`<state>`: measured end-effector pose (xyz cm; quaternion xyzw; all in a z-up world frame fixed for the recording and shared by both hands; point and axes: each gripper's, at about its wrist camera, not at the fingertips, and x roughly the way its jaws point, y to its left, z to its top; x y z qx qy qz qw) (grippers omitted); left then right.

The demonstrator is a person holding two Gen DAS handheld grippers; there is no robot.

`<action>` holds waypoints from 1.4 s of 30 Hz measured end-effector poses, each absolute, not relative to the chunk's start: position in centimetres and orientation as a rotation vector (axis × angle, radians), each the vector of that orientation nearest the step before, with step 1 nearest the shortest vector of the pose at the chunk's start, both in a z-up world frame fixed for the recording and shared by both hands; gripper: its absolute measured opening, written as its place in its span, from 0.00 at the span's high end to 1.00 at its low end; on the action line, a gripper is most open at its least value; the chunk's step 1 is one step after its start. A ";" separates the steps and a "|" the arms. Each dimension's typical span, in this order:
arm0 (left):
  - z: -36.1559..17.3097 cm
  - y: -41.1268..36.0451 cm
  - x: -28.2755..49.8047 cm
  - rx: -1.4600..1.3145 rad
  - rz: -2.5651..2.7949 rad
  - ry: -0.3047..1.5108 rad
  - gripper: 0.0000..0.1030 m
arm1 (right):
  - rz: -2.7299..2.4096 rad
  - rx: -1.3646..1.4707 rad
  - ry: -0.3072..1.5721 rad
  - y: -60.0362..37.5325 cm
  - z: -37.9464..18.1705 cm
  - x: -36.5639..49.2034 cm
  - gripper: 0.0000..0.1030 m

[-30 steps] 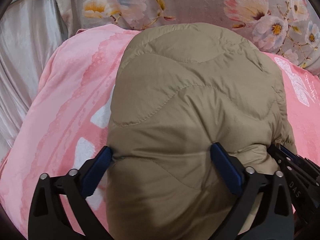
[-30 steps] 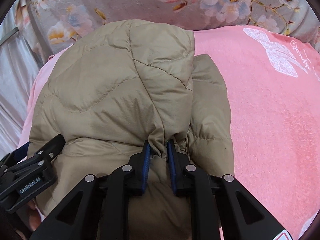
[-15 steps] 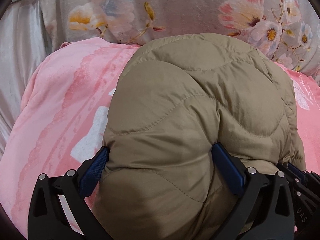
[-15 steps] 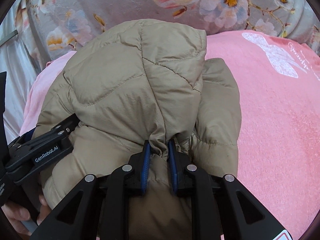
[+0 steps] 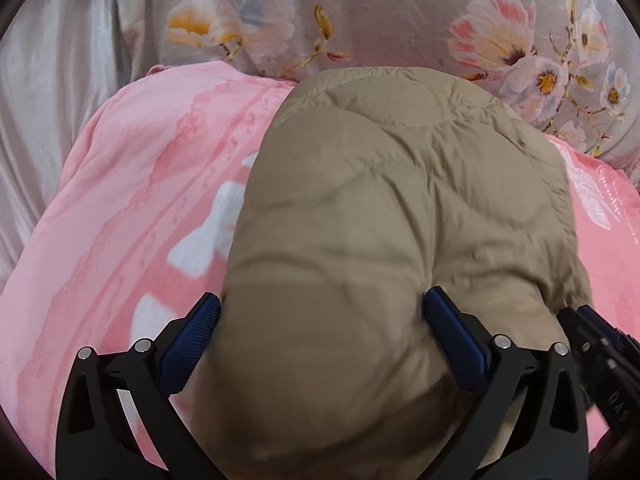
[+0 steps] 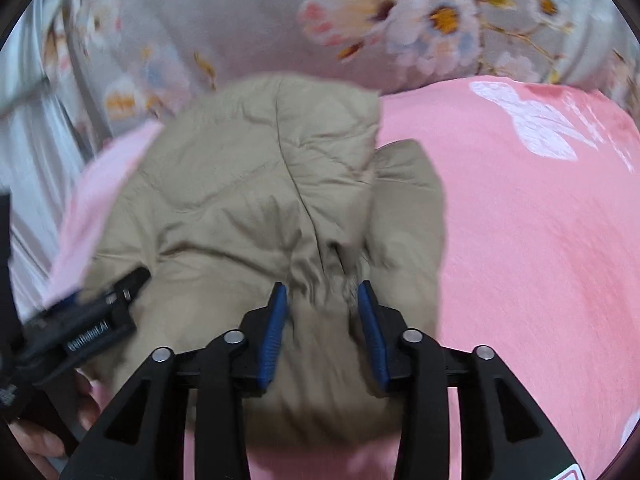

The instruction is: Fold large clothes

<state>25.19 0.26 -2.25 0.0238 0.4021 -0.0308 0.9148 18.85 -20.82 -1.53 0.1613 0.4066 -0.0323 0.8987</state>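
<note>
We see tan quilted jacket point(image 5: 400, 240) bundled on pink blanket point(image 5: 132, 200). Left gripper point(image 5: 320, 332) jaws spread wide around puffy bulk. Right gripper point(image 6: 322, 320) jaws part-open, gathered fabric between, grip loose. We judge jacket light, soft, springy, slippery; grab seams or hem.

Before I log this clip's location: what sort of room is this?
Most likely a bedroom. The tan quilted jacket lies on a pink blanket spread like bedding, with a grey floral quilt or pillow bunched behind it and pale satiny fabric at the side.
</note>
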 end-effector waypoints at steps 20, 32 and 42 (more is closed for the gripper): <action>-5.3 -1.3 9.8 0.118 0.051 0.893 0.05 | -0.160 0.068 0.825 -16.6 -1.8 4.8 0.29; -4.5 -1.8 8.2 0.152 0.100 0.797 0.05 | -0.172 0.083 0.791 -16.8 -1.6 3.4 0.27; -3.8 -1.2 7.5 0.134 0.115 0.754 0.05 | -0.159 0.069 0.761 -16.8 -1.2 3.1 0.27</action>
